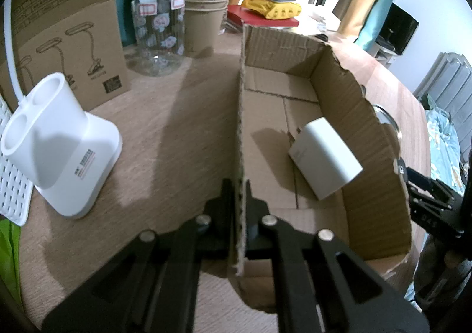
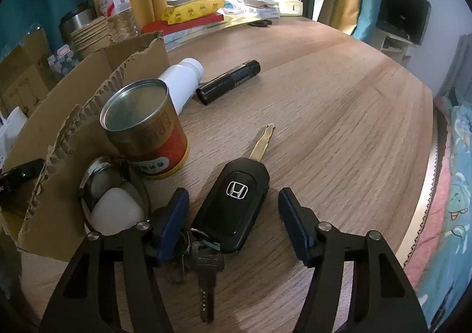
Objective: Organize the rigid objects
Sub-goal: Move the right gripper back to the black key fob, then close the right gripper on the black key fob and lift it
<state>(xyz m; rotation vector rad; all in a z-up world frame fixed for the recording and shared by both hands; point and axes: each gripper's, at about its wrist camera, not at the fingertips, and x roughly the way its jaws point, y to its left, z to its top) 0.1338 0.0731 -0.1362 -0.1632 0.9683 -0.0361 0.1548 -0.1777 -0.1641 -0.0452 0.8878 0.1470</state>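
My left gripper (image 1: 239, 185) pinches the cardboard box (image 1: 368, 138) wall at lower centre; my right gripper (image 2: 234, 212) is spread around the car key (image 2: 233, 203), pads clear, low in frame; a white charger (image 1: 324, 156) lies inside the box.

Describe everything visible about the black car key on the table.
The car key is a glossy black flip fob with a chrome Honda emblem and its brass-coloured blade folded out, pointing away. It lies flat on the wooden table, between the open pads of the right gripper, neither touching it. Its near end joins a ring with a silver key.
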